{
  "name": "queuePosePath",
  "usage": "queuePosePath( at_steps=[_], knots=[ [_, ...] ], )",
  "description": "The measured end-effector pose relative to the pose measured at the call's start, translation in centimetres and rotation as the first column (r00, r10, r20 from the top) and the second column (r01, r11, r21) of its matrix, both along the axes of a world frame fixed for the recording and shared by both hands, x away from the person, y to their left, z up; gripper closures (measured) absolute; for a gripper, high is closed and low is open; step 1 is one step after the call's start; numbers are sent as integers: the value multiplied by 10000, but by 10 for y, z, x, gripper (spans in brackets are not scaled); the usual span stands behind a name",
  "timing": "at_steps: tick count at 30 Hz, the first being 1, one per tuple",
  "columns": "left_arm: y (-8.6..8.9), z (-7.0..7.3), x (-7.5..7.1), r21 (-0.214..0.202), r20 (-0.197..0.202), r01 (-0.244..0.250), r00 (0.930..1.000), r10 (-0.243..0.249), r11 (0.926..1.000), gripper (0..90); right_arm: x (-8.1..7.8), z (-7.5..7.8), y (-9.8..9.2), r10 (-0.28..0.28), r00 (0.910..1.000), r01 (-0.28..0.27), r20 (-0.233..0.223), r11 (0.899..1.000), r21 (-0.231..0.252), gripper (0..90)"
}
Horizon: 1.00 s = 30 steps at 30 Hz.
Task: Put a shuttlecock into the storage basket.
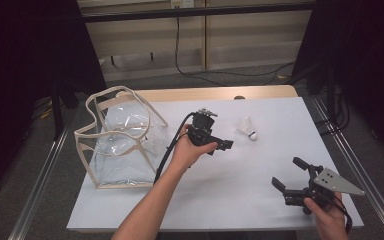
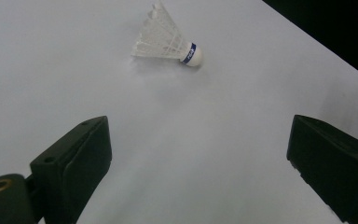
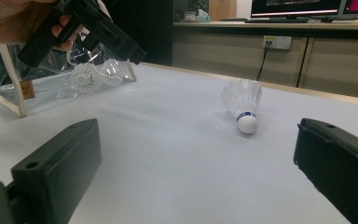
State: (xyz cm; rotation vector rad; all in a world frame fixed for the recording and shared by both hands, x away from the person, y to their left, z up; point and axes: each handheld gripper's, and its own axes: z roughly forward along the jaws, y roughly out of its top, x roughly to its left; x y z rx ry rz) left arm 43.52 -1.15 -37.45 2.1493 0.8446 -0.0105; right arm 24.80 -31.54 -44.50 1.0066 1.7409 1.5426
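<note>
Shuttlecock (image 1: 247, 129) inside bag (image 1: 122, 142) blurred, half-seen

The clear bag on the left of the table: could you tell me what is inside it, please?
Through the clear bag wall, the right gripper view shows one white shuttlecock lying inside. Glare and creased plastic hide the rest of the interior, so more contents cannot be ruled out.

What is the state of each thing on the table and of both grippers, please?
Shuttlecock: lying on its side on the table, free.
Clear bag: standing, top open, another shuttlecock inside.
Left gripper: open, empty, aimed at the shuttlecock.
Right gripper: open, empty, held low near the table's front right.
</note>
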Motion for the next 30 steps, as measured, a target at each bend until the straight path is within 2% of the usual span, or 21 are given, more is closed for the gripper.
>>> queuePosePath(
  at_steps=[30],
  knots=[
    [-14, -19, 12, 19, 192, -393, 9990, 392, 9992, 72, 0, 0, 0, -9, 10000, 9, 8, 10000, -9, 6]
  ],
)
